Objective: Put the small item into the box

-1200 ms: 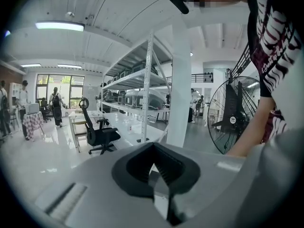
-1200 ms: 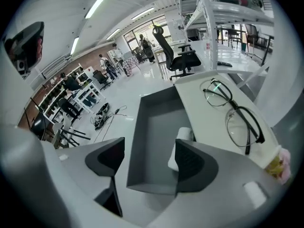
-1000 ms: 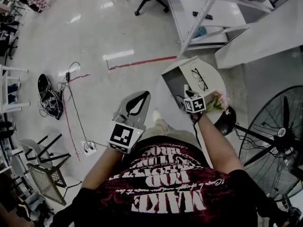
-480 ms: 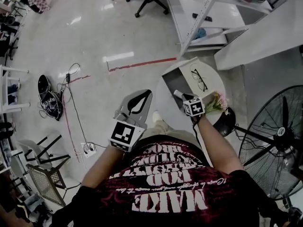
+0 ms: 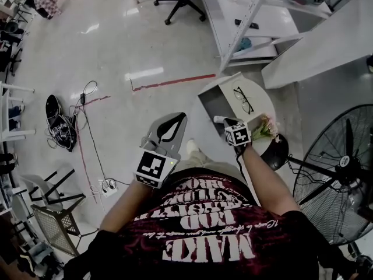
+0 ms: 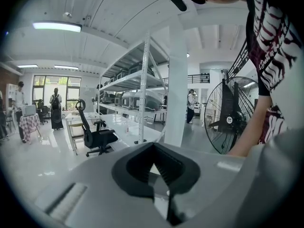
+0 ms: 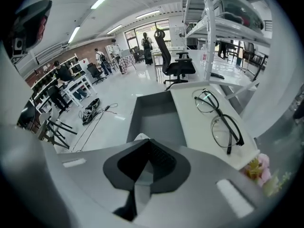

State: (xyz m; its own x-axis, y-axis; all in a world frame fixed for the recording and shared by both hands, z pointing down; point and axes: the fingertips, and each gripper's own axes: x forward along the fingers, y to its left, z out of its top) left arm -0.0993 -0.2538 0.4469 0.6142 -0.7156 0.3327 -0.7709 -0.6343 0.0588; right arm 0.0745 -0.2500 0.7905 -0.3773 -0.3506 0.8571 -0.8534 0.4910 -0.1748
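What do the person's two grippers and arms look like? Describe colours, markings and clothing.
The left gripper and right gripper are pale grey, wedge-shaped shells, each with a black-lined teardrop opening near the tip. Each carries a cube with black-and-white square markers. The person wears a dark red T-shirt with white lettering; its short sleeves leave the forearms bare.

I read only "MAKE", upside down in white capitals, on the dark red T-shirt. The smaller white lines above it on the shirt blur. Right of the shirt, the black floor fan's round badge is illegible.
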